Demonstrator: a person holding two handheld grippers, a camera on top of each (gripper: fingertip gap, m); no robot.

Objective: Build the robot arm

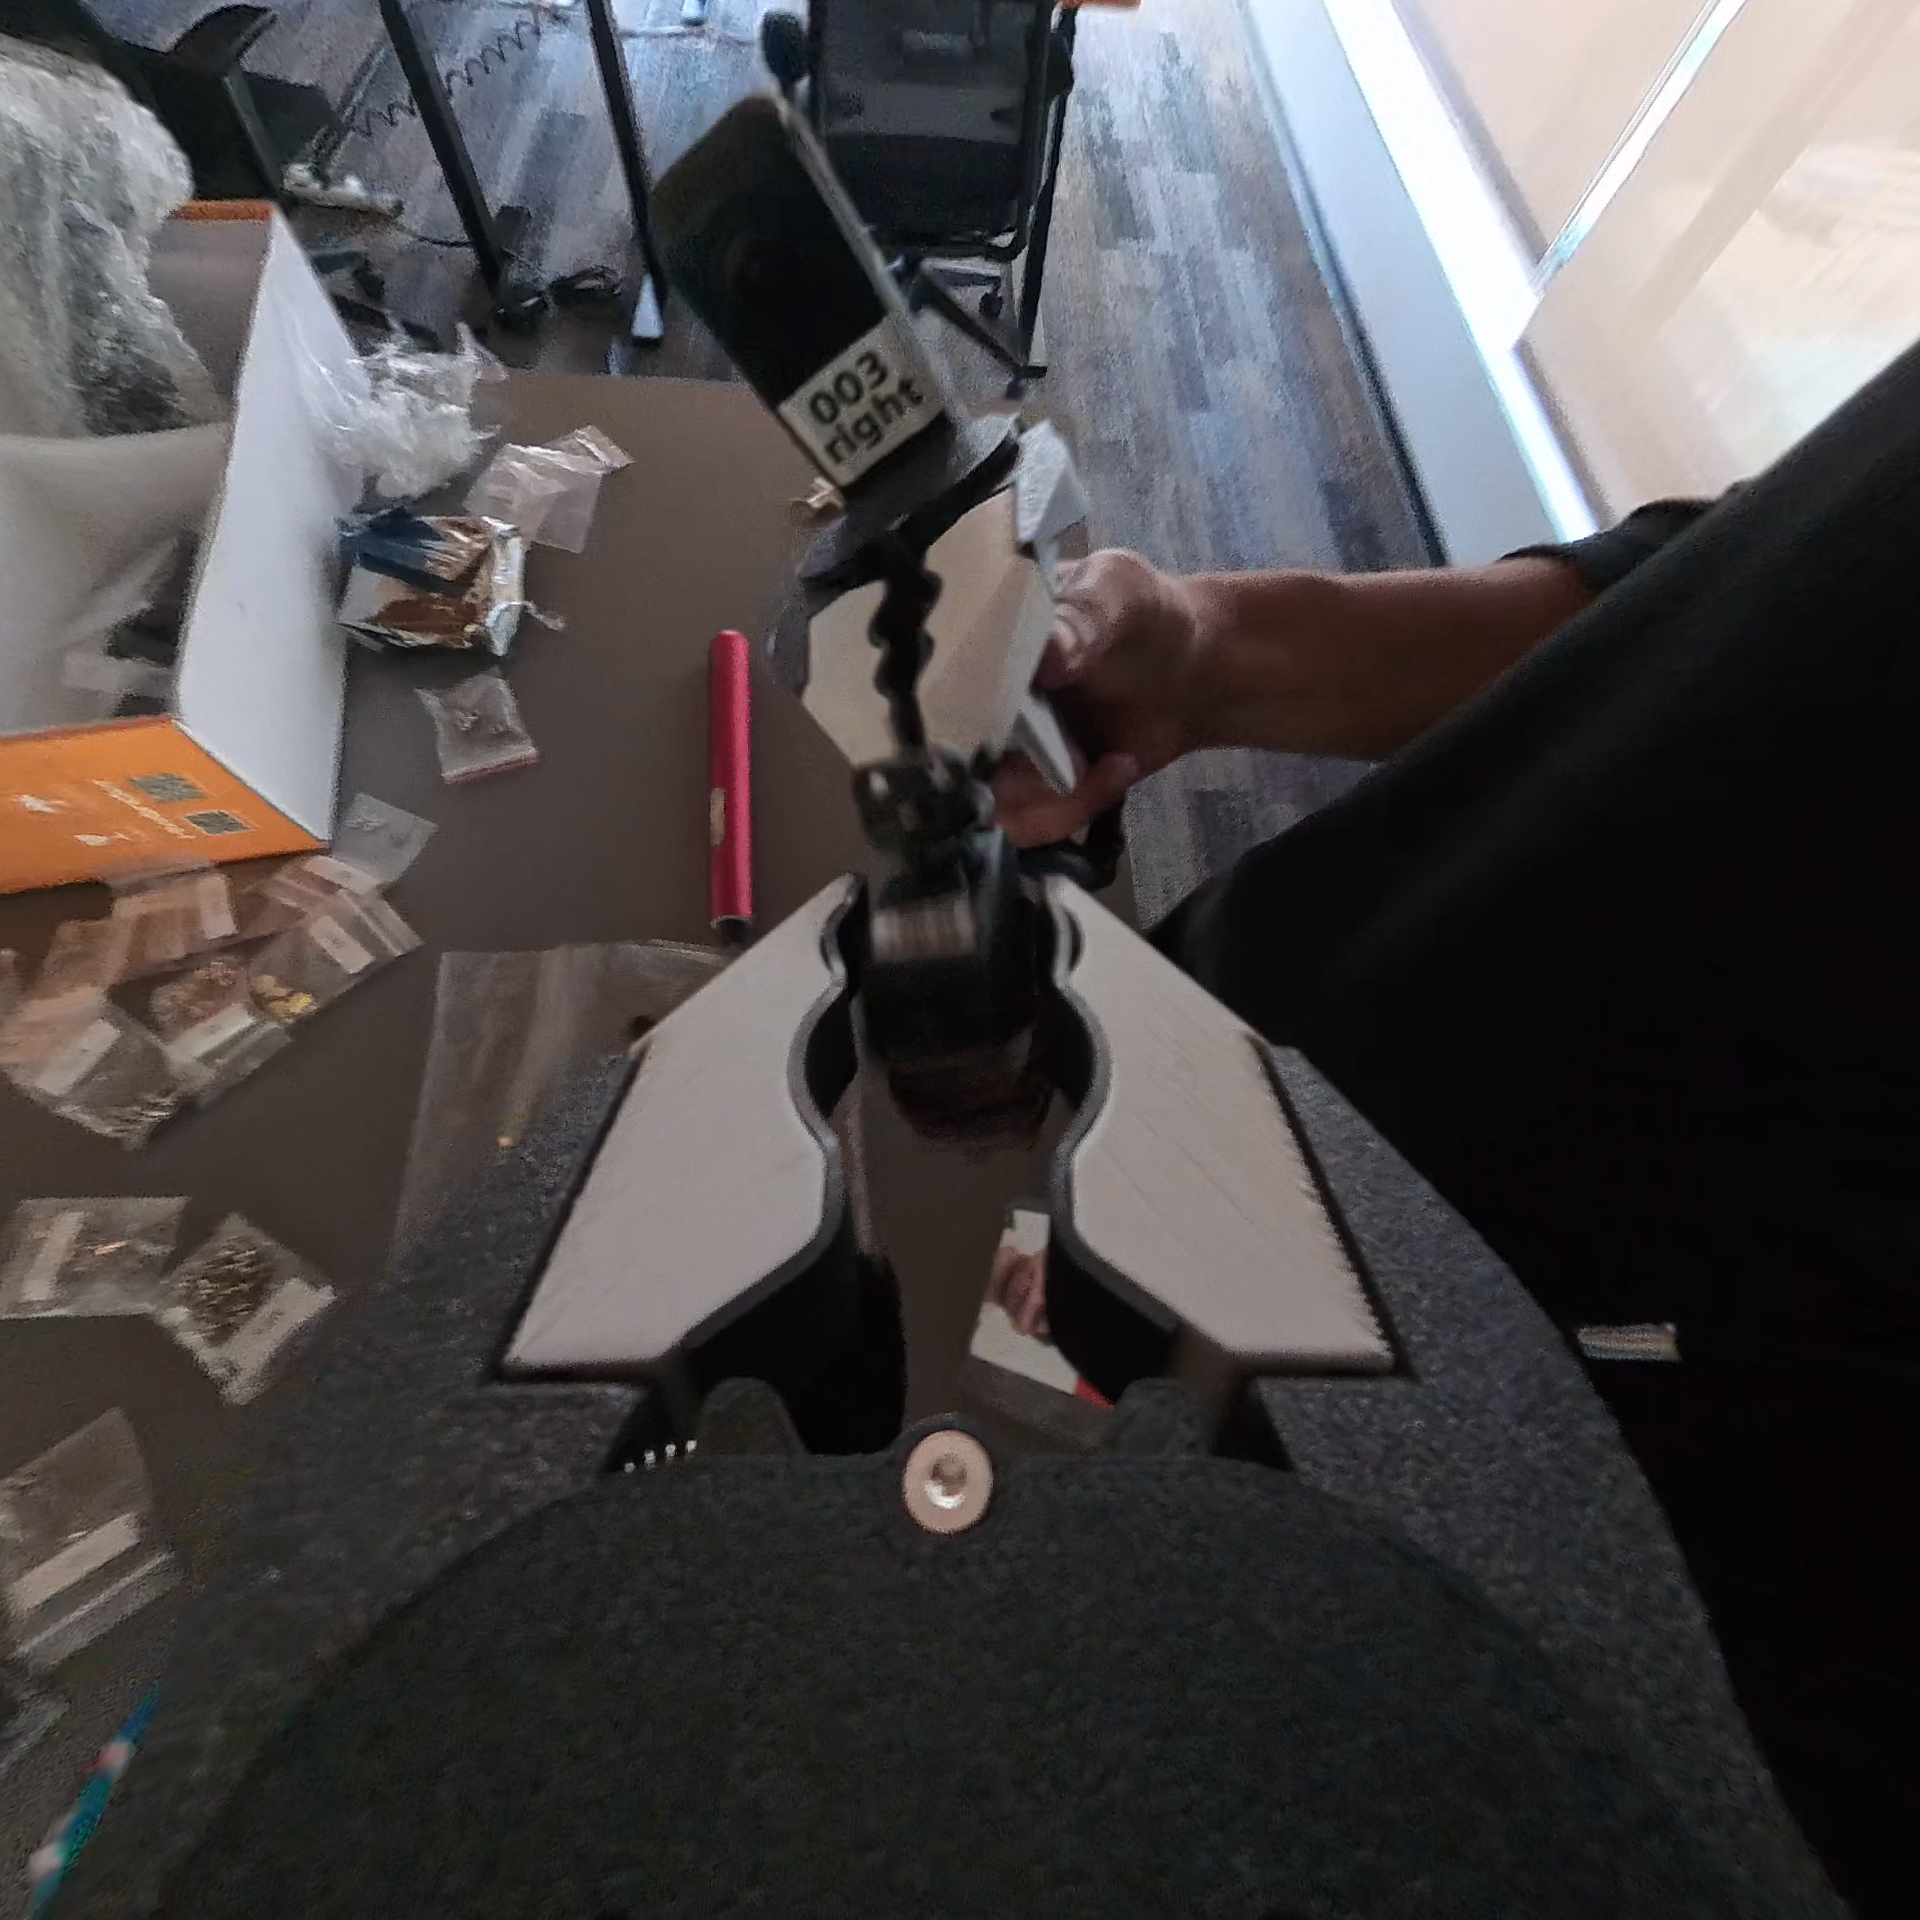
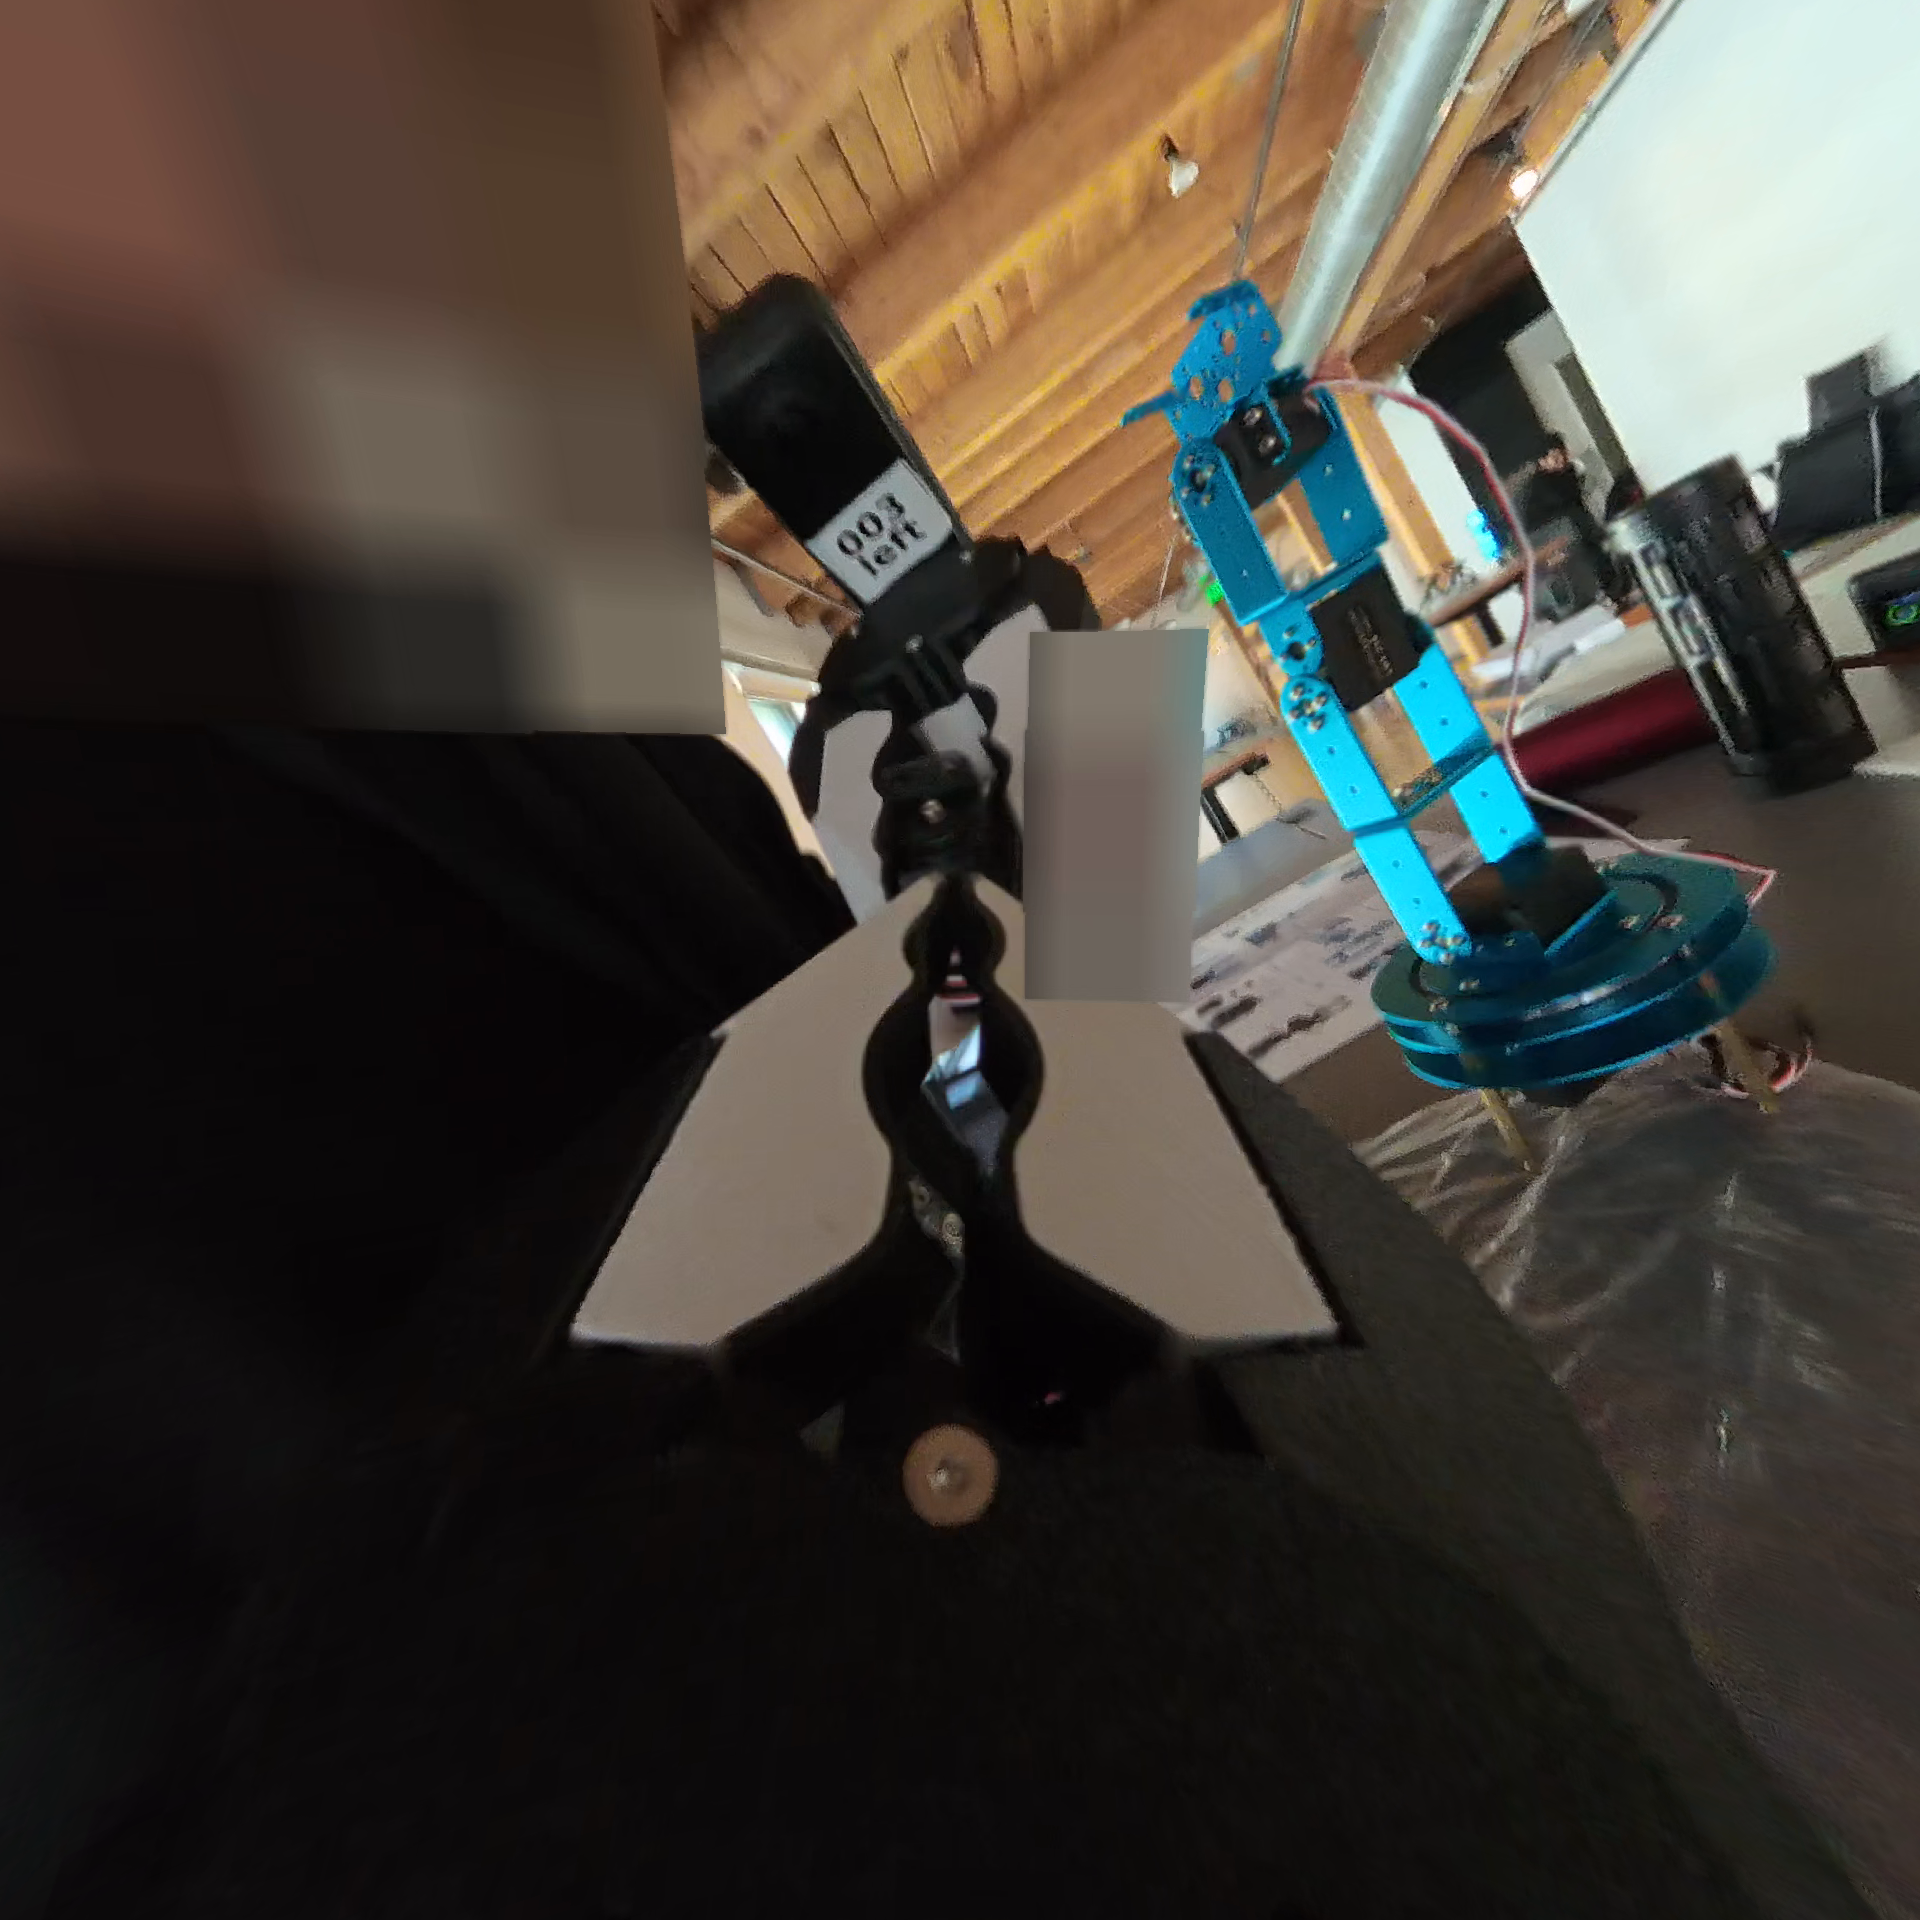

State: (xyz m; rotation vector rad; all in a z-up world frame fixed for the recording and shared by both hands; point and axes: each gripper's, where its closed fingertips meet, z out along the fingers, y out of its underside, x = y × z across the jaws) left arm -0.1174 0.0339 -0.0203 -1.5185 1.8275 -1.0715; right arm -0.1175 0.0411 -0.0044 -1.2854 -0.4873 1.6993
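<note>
My left gripper [image 1: 956, 904] is shut on a black servo [image 1: 935, 997], held between its white fingers [image 1: 717, 1122] above the brown table [image 1: 582, 831]. My right gripper [image 1: 909, 764], held by a hand [image 1: 1101, 675], faces it from above, tips shut on a small dark part [image 1: 899, 816] at the servo's far end. In the right wrist view my right gripper [image 2: 940, 894] is closed tight, with thin coloured wires [image 2: 958, 1000] in the gap between its fingers. The left gripper [image 2: 928, 831] meets it tip to tip.
A blue robot arm [image 2: 1340, 665] stands on a round blue base [image 2: 1569, 997] over plastic sheet [image 2: 1621, 1299], with a black cylinder [image 2: 1745, 623] behind. A red tube [image 1: 729, 779], an orange-and-white box [image 1: 270, 540], a foil pack [image 1: 436, 582] and several small bags [image 1: 197, 997] lie on the table. My left and right fingertips are right by each other.
</note>
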